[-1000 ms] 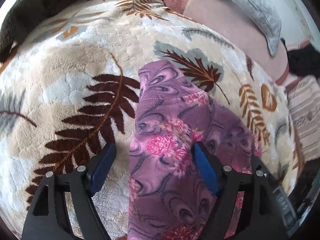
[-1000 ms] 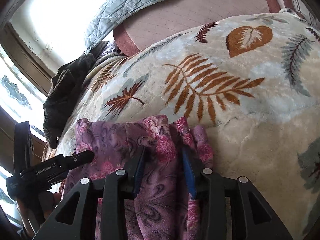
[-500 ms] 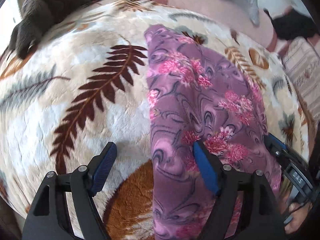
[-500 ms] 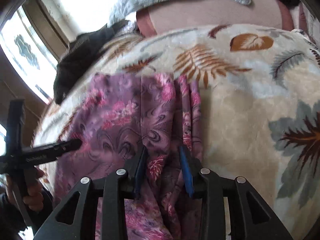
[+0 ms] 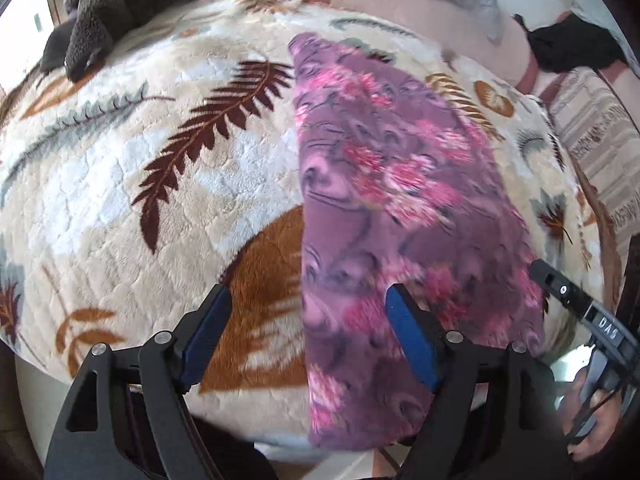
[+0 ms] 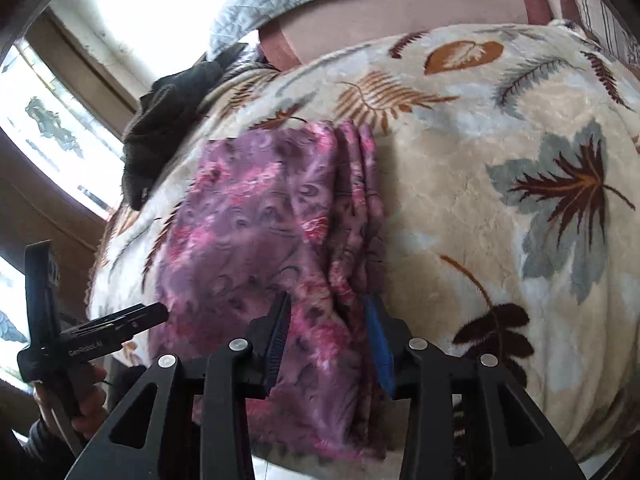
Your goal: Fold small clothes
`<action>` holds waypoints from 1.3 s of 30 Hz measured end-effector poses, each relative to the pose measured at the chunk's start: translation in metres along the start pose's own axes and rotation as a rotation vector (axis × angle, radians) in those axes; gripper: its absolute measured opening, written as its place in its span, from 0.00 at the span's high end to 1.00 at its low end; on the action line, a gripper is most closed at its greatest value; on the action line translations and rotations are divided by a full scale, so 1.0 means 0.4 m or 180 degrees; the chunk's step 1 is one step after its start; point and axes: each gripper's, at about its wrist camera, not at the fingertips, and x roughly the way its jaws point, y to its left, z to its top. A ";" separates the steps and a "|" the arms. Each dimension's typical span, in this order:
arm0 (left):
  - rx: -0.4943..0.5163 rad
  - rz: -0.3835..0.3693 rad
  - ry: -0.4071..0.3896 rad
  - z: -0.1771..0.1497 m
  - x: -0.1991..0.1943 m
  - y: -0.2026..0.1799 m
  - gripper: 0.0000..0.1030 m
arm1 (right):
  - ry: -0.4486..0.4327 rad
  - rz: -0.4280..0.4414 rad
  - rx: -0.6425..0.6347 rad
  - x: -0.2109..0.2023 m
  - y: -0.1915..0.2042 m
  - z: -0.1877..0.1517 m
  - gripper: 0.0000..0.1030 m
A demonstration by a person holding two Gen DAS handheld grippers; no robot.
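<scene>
While the right gripper has its fingers pinched on the bunched near edge of the purple floral cloth, the left gripper hangs with fingers spread wide, one over the cloth and one over the blanket. Stretching ahead of both pairs of fingers, the cloth could skew or bunch if pulled from that single hold.

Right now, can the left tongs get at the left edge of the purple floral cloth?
Probably yes. The left tongs stand open astride the left edge of the purple floral cloth, with one finger above the leaf-print blanket and one above the cloth. Nothing lies between. The right tongs grip the far side.
</scene>
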 end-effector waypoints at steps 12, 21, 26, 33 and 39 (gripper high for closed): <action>0.0071 -0.0079 -0.0211 0.006 -0.042 -0.017 0.24 | -0.0237 -0.0006 -0.0036 -0.057 -0.004 -0.016 0.69; -0.0147 0.0141 -0.0016 0.071 0.078 -0.010 0.17 | -0.0122 -0.0323 -0.0319 0.085 0.051 0.026 0.74; -0.0028 0.0186 -0.0159 0.099 0.043 -0.018 0.18 | -0.0289 -0.0191 -0.0271 0.042 0.070 0.099 0.70; -0.0090 0.0238 -0.0024 0.143 0.113 -0.005 0.17 | 0.0017 -0.0246 -0.0088 0.172 0.022 0.140 0.70; -0.0045 0.0210 -0.0037 0.162 0.120 -0.005 0.17 | -0.0142 -0.0262 -0.0123 0.129 0.037 0.186 0.64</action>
